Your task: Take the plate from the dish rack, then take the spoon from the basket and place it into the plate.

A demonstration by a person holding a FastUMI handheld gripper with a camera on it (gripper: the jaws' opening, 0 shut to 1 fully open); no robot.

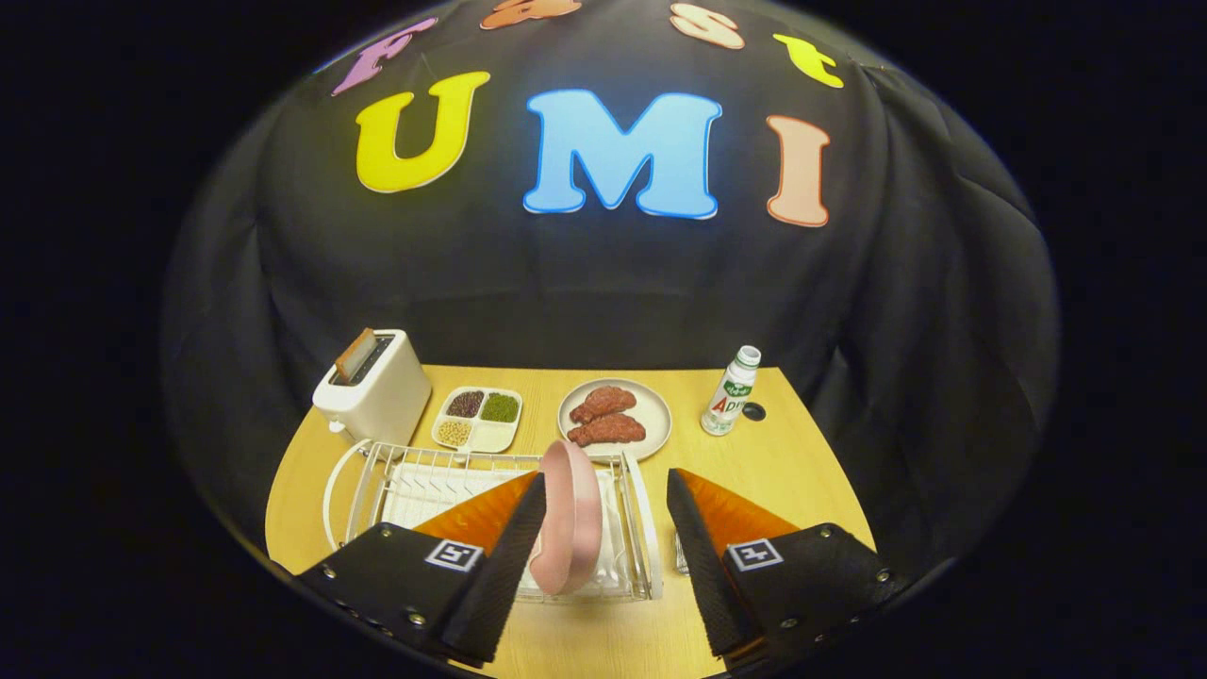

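Pink plate (566, 519) stands on its edge in the white wire dish rack (377, 481), at the right end of the rack, and it leans a little. The gripper (603, 514) is held over the near side of the table with its two fingers spread wide apart. The plate sits in the gap between them, close to the left finger (514, 538), but I cannot tell if it touches this finger; the right finger (693, 538) is clearly apart from it. Something small of metal (681, 554) shows just right of the rack, beside the right finger, too hidden to name. Beyond the rack, on the wooden table (801, 462), there is a white toaster (372, 387) with a slice in it, a divided tray of beans (478, 418), a grey plate with pieces of meat (614, 419), and a small bottle (731, 390) standing upright.
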